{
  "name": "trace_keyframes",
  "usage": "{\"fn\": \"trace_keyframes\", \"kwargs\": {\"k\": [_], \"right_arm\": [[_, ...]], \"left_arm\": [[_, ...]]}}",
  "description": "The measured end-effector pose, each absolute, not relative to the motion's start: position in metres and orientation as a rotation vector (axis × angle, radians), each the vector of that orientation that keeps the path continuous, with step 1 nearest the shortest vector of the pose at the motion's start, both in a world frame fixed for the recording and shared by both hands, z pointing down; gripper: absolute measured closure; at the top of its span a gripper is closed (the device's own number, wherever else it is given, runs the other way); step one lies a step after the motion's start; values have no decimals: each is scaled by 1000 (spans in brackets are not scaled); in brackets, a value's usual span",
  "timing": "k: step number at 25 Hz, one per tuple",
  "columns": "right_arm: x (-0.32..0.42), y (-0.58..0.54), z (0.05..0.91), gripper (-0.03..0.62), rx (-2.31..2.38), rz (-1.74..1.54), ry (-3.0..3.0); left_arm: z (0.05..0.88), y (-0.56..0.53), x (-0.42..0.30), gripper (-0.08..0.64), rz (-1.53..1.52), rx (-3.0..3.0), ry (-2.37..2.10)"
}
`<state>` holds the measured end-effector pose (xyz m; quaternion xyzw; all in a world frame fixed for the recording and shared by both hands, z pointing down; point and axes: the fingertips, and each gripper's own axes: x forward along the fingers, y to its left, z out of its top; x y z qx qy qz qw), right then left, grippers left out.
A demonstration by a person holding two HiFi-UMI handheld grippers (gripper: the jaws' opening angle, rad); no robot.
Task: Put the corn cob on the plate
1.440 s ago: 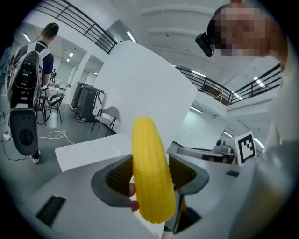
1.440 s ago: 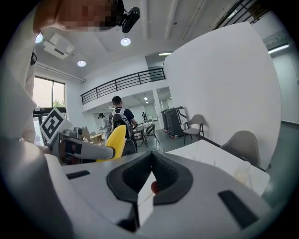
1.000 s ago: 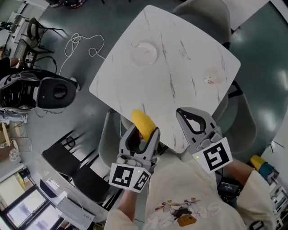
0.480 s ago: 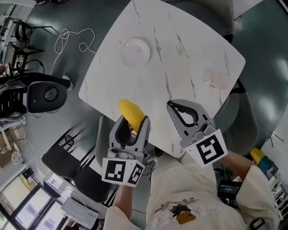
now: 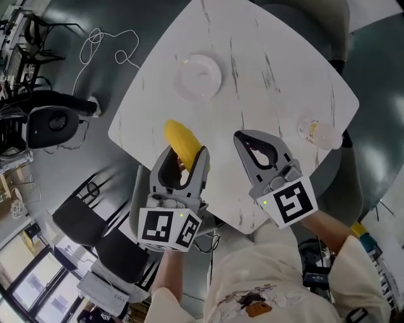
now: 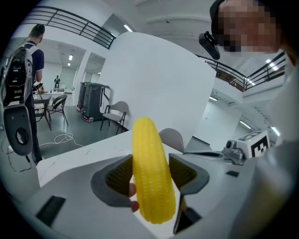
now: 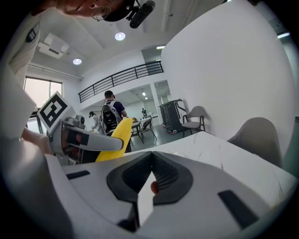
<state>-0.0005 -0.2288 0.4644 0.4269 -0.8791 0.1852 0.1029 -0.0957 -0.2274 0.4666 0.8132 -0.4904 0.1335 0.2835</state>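
A yellow corn cob [image 5: 181, 142] is clamped between the jaws of my left gripper [image 5: 185, 158], which is shut on it above the table's near-left edge. In the left gripper view the corn cob [image 6: 150, 169] stands upright between the pads, tip upward. The white plate [image 5: 199, 77] lies on the white marbled table [image 5: 252, 94], well beyond the cob toward the far left. My right gripper [image 5: 258, 144] hovers over the table's near part, to the right of the left one, jaws shut with nothing between them. From the right gripper view the corn cob [image 7: 115, 137] shows at the left.
A small clear glass dish [image 5: 319, 134] sits near the table's right corner. Grey chairs [image 5: 303, 16] ring the table. On the floor at left are a white cable [image 5: 107, 45] and a black-and-white machine [image 5: 53, 123]. A person with a backpack [image 7: 111, 117] stands far off.
The left gripper has carried the corn cob slightly up and forward toward the table; the table and plate shifted in the head view as the head moved. The right gripper stays shut.
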Motion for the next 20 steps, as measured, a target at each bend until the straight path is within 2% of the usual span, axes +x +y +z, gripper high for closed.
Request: {"fn": "trace_keyframes", "kwargs": {"k": [20], "right_arm": [[-12, -294, 532, 588, 1335, 497, -2567]], "left_arm": [[562, -301, -87, 310, 374, 2104, -1274]]}}
